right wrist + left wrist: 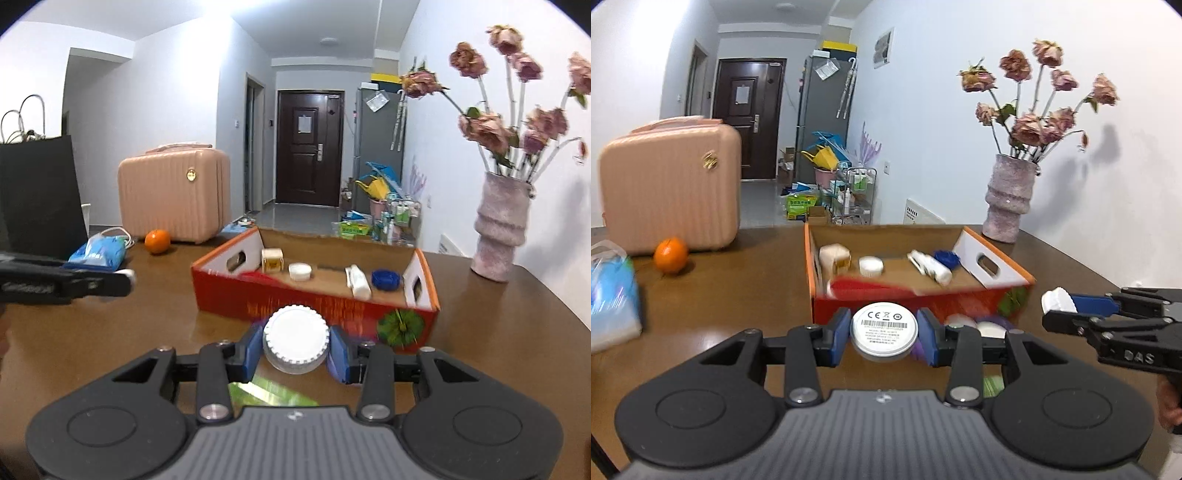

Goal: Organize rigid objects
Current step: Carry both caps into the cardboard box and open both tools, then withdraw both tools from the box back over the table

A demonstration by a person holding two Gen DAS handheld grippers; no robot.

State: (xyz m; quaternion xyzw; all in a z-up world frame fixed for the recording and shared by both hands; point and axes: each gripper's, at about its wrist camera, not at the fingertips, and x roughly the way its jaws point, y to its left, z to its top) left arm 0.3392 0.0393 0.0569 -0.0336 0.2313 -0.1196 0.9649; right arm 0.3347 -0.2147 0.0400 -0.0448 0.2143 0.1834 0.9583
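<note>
An open orange-red cardboard box (886,236) (229,295) stands on the brown table ahead of both grippers. Inside it lie a cream jar (833,258), a white cap (300,271), a white tube (357,282), a blue cap (385,278) and something red (864,286). My left gripper (884,334) is shut on a round white disc (884,328) with a printed label, held just short of the box's near wall. My right gripper (295,347) is shut on a white ridged lid (295,338), also short of the box. Each gripper shows at the other view's edge.
A pink hard case (670,181), an orange (670,259) and a blue wipes pack (613,295) sit to the left. A vase of dried roses (500,229) stands at the right and a black paper bag (37,195) at the far left. A green item (266,393) lies under my right gripper.
</note>
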